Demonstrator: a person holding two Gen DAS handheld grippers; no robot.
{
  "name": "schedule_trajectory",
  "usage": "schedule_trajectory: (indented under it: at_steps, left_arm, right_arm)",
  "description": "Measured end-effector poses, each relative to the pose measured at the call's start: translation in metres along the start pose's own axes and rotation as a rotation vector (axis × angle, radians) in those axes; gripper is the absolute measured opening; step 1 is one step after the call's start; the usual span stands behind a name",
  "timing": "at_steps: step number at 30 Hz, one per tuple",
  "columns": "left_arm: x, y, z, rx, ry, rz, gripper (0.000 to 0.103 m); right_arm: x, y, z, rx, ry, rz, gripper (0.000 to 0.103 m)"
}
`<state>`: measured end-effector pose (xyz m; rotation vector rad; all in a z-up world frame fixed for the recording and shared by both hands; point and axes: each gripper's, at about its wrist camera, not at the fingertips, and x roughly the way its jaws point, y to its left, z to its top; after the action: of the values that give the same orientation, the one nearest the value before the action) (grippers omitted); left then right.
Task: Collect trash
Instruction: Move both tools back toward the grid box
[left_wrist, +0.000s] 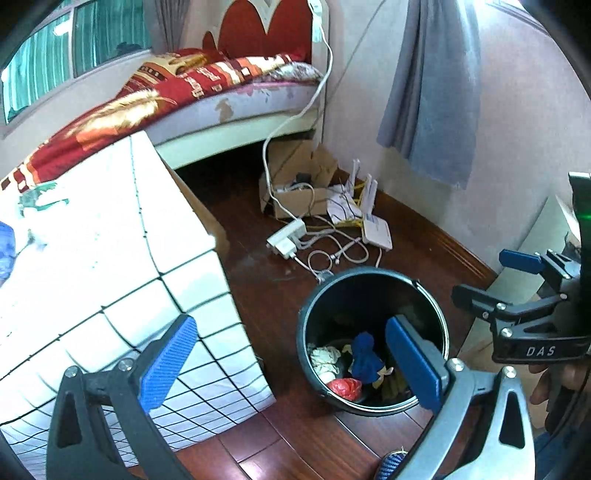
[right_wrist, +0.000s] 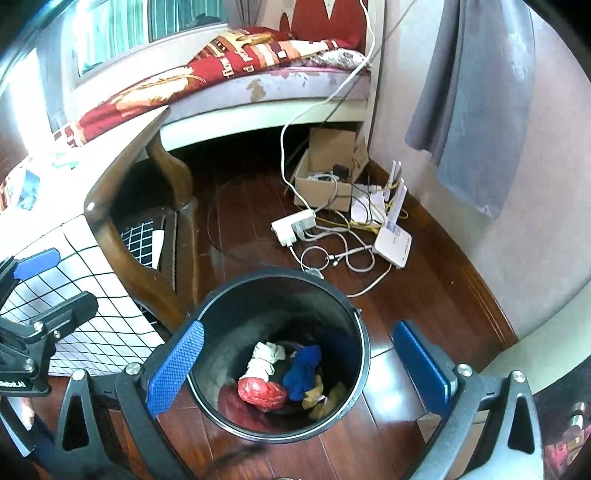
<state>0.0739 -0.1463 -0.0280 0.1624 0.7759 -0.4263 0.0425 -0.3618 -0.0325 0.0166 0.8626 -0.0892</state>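
A black round bin (left_wrist: 373, 288) stands on the dark wood floor; it also shows in the right wrist view (right_wrist: 280, 291). Inside lie a blue crumpled piece (right_wrist: 304, 369), a red bag (right_wrist: 262, 393), white wadded paper (right_wrist: 264, 356) and yellowish scraps (right_wrist: 321, 397). My left gripper (left_wrist: 291, 362) is open and empty, above the floor between the table and the bin. My right gripper (right_wrist: 299, 369) is open and empty, held over the bin's mouth; it also shows from the left wrist view (left_wrist: 491, 277), at the right.
A low wooden table with a white grid-pattern cloth (left_wrist: 110, 258) stands left of the bin. A power strip (right_wrist: 293, 225), a white router (right_wrist: 393, 242), loose cables and a cardboard box (right_wrist: 325, 173) lie beyond the bin by the bed (left_wrist: 207, 88) and wall.
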Motion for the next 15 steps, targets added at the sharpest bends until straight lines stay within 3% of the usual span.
schedule_trajectory:
  at_steps: [8,15]
  left_arm:
    - [-0.033,0.029,0.006,-0.042,-0.063,0.057,0.103]
    - [-0.058,0.073,0.002,-0.108,-0.107,0.141,0.103]
  right_arm:
    - [-0.024,0.024,0.023,-0.023,-0.074,0.038,0.103]
    - [-0.037,0.070,0.050,-0.080,-0.131,0.100,0.103]
